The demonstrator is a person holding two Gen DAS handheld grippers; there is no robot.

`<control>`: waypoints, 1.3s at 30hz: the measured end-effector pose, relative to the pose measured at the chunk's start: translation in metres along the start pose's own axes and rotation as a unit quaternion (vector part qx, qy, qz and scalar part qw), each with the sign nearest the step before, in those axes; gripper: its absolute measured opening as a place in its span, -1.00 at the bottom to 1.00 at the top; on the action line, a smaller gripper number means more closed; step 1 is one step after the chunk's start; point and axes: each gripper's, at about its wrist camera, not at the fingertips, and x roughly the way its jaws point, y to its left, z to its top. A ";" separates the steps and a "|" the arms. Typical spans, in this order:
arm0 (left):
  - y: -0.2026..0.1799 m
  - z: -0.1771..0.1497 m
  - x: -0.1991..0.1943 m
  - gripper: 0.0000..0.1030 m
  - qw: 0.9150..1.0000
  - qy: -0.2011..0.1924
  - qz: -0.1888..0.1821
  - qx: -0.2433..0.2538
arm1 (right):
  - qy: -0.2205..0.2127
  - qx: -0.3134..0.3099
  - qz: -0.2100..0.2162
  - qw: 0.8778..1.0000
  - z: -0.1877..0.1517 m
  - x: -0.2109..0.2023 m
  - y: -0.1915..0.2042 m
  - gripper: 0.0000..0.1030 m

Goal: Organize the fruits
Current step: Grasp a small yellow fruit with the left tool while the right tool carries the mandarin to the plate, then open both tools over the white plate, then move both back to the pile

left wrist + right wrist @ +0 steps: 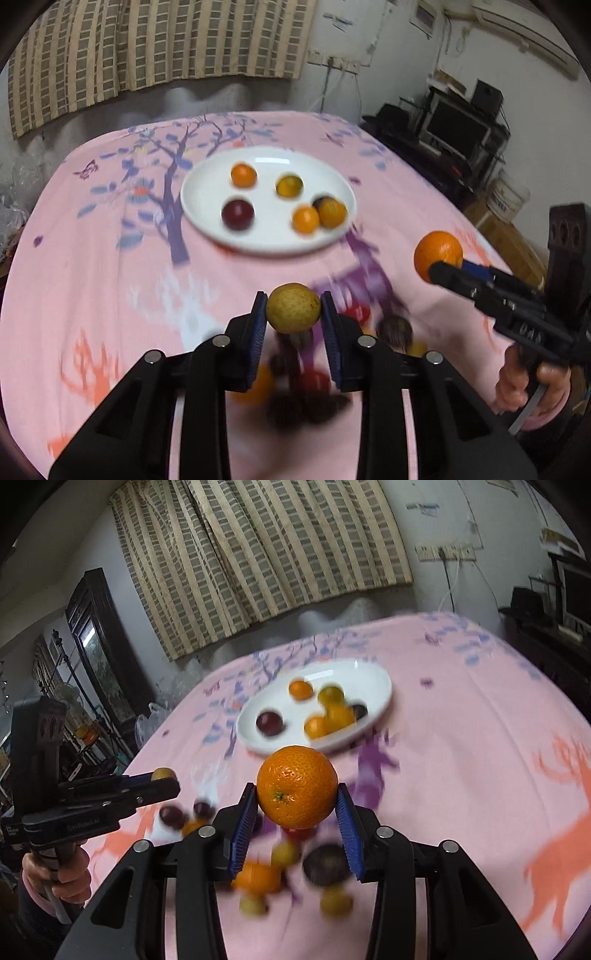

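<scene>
The left wrist view is showing a dark shelf with a monitor (458,127) at two o'clock, which the right wrist view is catching only at its edge; the right wrist view is showing a dark-framed cabinet (98,635) at nine o'clock instead.

The left gripper (293,314) is clenching a small yellow-green fruit (293,308) between its blue pads, lifted clear of the pink tablecloth (110,280). The right gripper (297,805) is grasping a larger orange (297,786) — jaws standing wider, pads pressing on both sides. Each view is catching the other gripper from the side, with a hand (64,871) on its handle.

The white plate (207,221) is sitting at twelve o'clock — holding several orange, yellowish and dark red fruits. More loose fruits (291,871) are lying blurred on the cloth beneath the jaws, at six o'clock.
</scene>
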 end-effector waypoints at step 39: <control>0.059 -0.083 -0.040 0.92 0.991 -0.036 0.117 -0.044 | 0.062 -0.017 -0.003 0.998 -0.086 -0.014 0.055 0.57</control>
